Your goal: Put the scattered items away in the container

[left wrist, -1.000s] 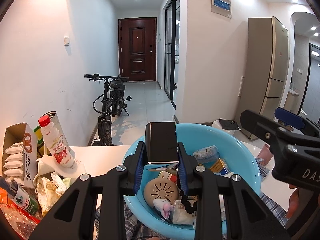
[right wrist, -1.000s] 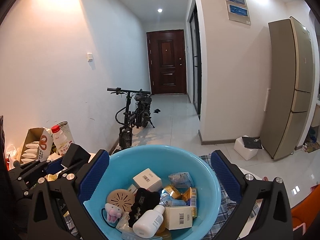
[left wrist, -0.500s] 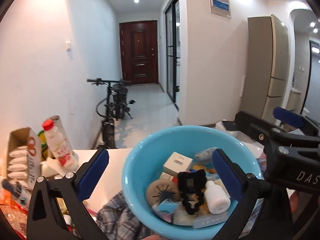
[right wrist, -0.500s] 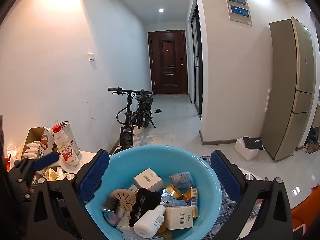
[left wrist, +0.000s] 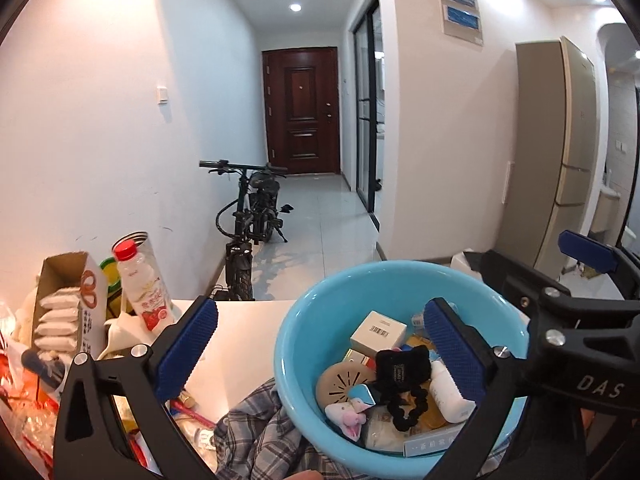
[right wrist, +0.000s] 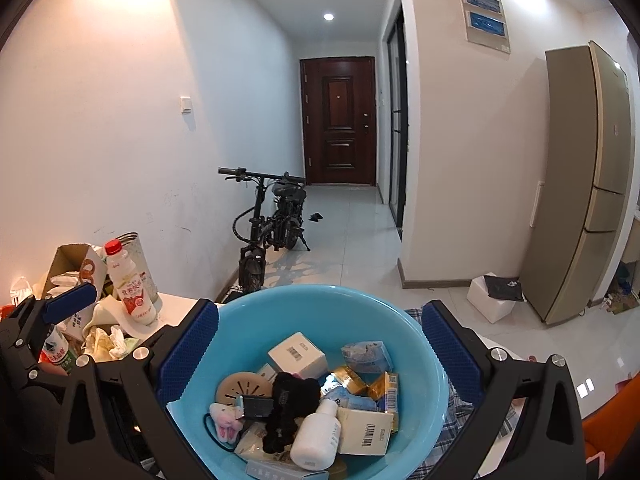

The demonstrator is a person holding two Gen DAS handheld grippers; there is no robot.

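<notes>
A light blue basin (left wrist: 304, 324) (right wrist: 424, 364) stands on a plaid cloth (left wrist: 256, 424) and holds several small items: a white box (right wrist: 297, 354), a white bottle (right wrist: 316, 436), a black scrunchie (right wrist: 288, 400), a round beige disc (left wrist: 340, 378), and a small dark flat box (right wrist: 256, 406). My left gripper (left wrist: 320, 344) is open and empty, to the left of the basin. My right gripper (right wrist: 316, 344) is open and empty, straddling the basin from the near side.
On the table's left stand a red-capped drink bottle (left wrist: 140, 284) (right wrist: 128, 280), an open carton of white packets (left wrist: 64, 316), a tin (right wrist: 134, 246) and wrappers (left wrist: 28, 412). A bicycle (right wrist: 272, 224) and a fridge (right wrist: 584, 184) are beyond the table.
My left gripper opened and let the dark flat box fall into the basin, then drew back to the left. My right gripper stayed open over the basin.
</notes>
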